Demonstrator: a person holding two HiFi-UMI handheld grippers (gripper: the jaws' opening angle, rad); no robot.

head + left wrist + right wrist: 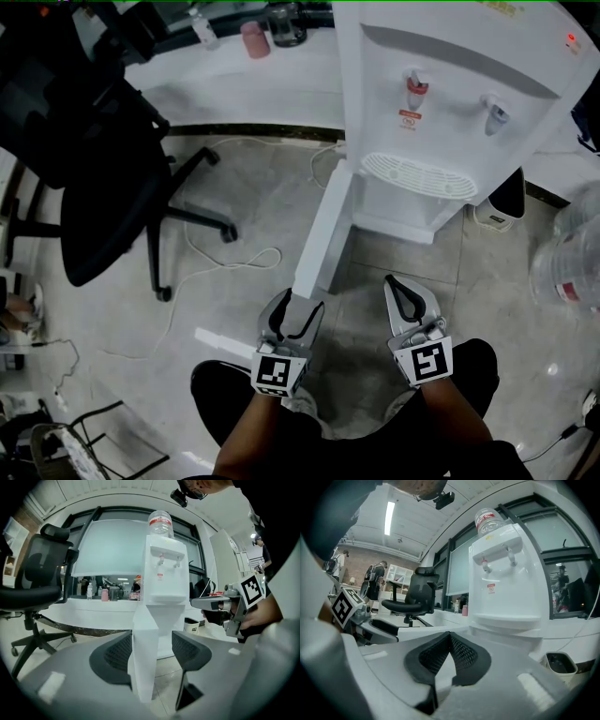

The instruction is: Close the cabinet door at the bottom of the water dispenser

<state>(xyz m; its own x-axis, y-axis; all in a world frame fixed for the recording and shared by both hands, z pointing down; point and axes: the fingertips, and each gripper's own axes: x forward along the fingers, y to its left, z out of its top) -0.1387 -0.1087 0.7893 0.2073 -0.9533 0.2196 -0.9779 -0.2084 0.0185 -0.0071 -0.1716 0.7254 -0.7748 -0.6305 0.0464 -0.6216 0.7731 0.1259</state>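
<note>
The white water dispenser [441, 103] stands ahead on the floor, a bottle [160, 523] on top of it. Its bottom cabinet door [323, 230] is swung wide open, its free edge pointing toward me. My left gripper [292, 317] is open at that edge. In the left gripper view the door's edge [143, 658] stands between the two black pads [117, 656], with a gap on the right side. My right gripper [403, 298] hovers to the door's right, in front of the cabinet opening. It is shut with nothing in it, its pads [461, 651] meeting at the tips.
A black office chair [84, 159] stands at the left, and a white cable [225, 262] trails across the floor. A large clear water jug [567, 262] sits at the right, a small bin [506, 202] beside the dispenser. Behind runs a white counter [253, 84].
</note>
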